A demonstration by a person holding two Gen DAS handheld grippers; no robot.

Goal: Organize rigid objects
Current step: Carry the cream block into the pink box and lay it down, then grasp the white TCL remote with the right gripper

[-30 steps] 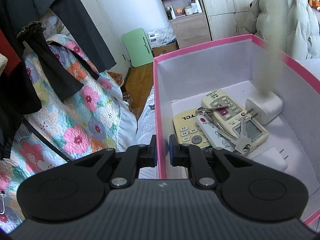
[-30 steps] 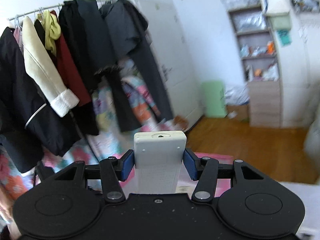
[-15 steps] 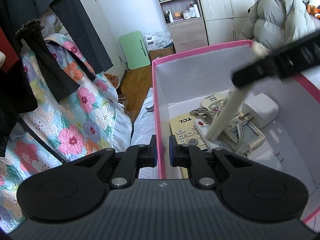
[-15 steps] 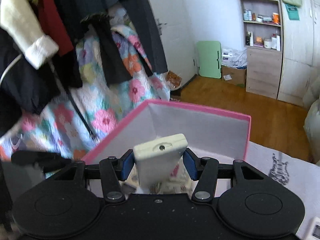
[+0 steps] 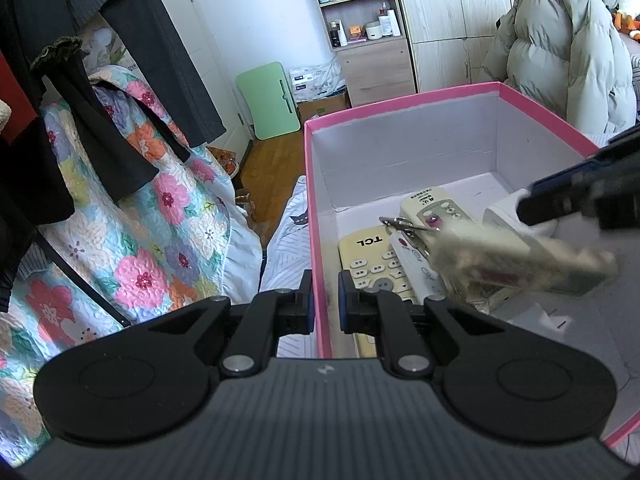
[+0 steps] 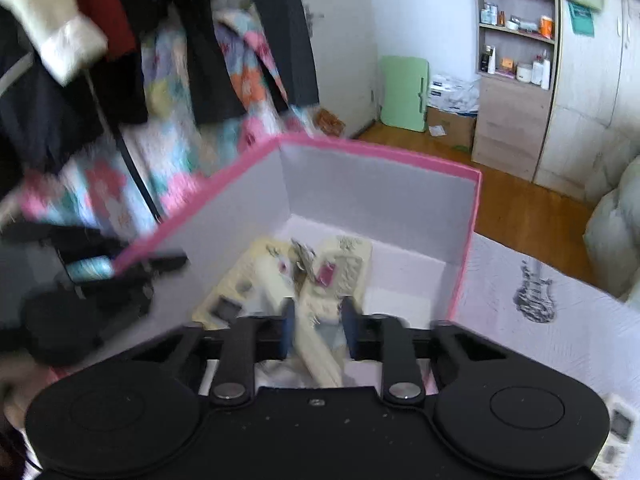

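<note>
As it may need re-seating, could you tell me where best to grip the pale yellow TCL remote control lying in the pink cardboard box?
Probably the bare TCL-labelled far end, from above, jaws across its width. The pale yellow TCL remote lies flat, a slim white remote overlaps its right edge, and the pink box wall stands close on its left.

In front of me the pink-rimmed box (image 5: 400, 98) stands open, white inside. On its floor lie a yellowed TCL remote (image 5: 370, 258) at nine o'clock, a cream remote (image 5: 434, 210) toward twelve, keys (image 5: 402, 224) across them, and a blurred cream remote (image 5: 520, 260) lying tilted on the pile at three.
</note>
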